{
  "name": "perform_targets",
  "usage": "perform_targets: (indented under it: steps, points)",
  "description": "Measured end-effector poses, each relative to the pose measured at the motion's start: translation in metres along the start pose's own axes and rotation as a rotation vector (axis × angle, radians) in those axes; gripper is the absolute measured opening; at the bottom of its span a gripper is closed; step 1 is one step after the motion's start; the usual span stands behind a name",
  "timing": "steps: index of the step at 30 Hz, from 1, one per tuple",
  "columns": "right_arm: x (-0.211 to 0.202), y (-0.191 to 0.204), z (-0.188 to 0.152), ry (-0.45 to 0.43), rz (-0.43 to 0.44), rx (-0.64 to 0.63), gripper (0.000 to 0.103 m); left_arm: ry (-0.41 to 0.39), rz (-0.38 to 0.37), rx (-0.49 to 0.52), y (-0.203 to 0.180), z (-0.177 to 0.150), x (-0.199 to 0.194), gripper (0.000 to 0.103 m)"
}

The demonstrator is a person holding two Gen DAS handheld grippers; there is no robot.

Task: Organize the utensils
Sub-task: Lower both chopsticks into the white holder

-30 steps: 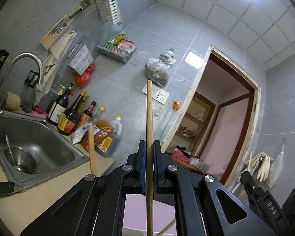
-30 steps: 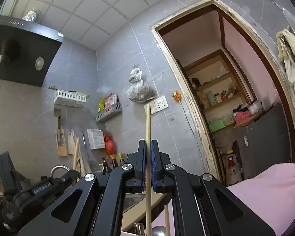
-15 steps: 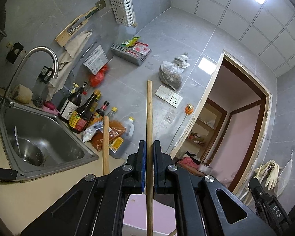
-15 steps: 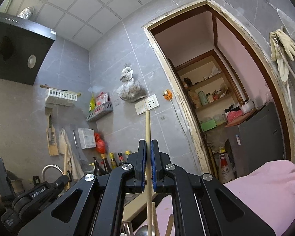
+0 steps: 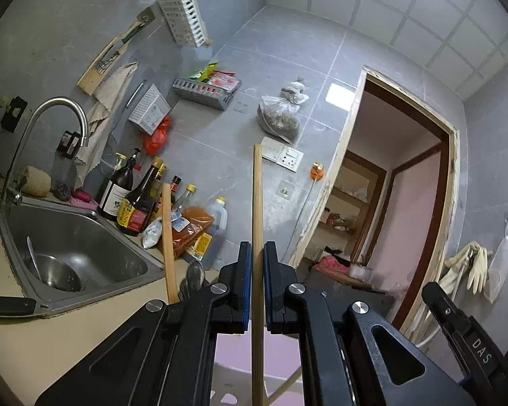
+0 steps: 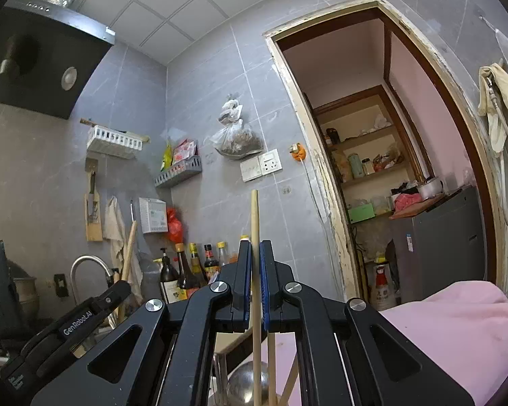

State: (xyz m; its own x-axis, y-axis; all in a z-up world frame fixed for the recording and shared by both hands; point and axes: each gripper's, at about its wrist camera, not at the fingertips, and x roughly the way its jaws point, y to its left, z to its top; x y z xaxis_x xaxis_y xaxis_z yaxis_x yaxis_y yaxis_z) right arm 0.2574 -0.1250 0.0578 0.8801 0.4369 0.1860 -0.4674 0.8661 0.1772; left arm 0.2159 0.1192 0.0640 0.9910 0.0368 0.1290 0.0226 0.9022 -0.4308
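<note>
My left gripper (image 5: 256, 253) is shut on a long wooden chopstick (image 5: 256, 196) that stands upright between its jaws. My right gripper (image 6: 254, 252) is shut on a second wooden chopstick (image 6: 254, 216), also upright. Another wooden stick (image 5: 168, 237) rises to the left of the left gripper. Below the right gripper I see more wooden sticks (image 6: 271, 368) and a round metal ladle bowl (image 6: 245, 385). The left gripper's body (image 6: 67, 324) shows at the lower left of the right wrist view. The right gripper's body (image 5: 464, 335) shows at the lower right of the left wrist view.
A steel sink (image 5: 74, 237) with a tap (image 5: 50, 115) and a metal bowl (image 5: 56, 274) lies left. Sauce bottles (image 5: 135, 196) stand along the tiled wall. A doorway (image 6: 372, 169) opens right. A pink cloth (image 6: 457, 321) lies at the lower right.
Both grippers have tipped downward while holding their chopsticks. In the left wrist view the sink and bottles moved right and up. In the right wrist view more sticks and the ladle bowl came into view below.
</note>
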Motion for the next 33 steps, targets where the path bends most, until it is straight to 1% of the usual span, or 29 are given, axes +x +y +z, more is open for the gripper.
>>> perform_targets:
  steps: [11,18,23,26,33]
  points:
    - [-0.004,0.003,-0.009,0.057,0.022,-0.024,0.004,0.062,0.009,0.039,-0.002,-0.011,-0.007,0.004]
    - [-0.005,0.009,-0.011,0.069,0.036,-0.037,0.004,0.078,0.001,0.073,-0.009,-0.012,-0.009,0.004]
    - [-0.006,0.009,-0.011,0.067,0.032,-0.038,0.004,0.104,-0.027,0.008,0.002,-0.009,-0.005,0.004]
    - [-0.007,0.008,-0.011,0.067,0.026,-0.038,0.004,0.109,-0.030,-0.016,0.007,-0.007,-0.004,0.004]
    - [-0.005,0.005,-0.012,0.071,0.026,-0.031,0.005,0.119,-0.025,0.021,0.005,-0.011,-0.002,0.004]
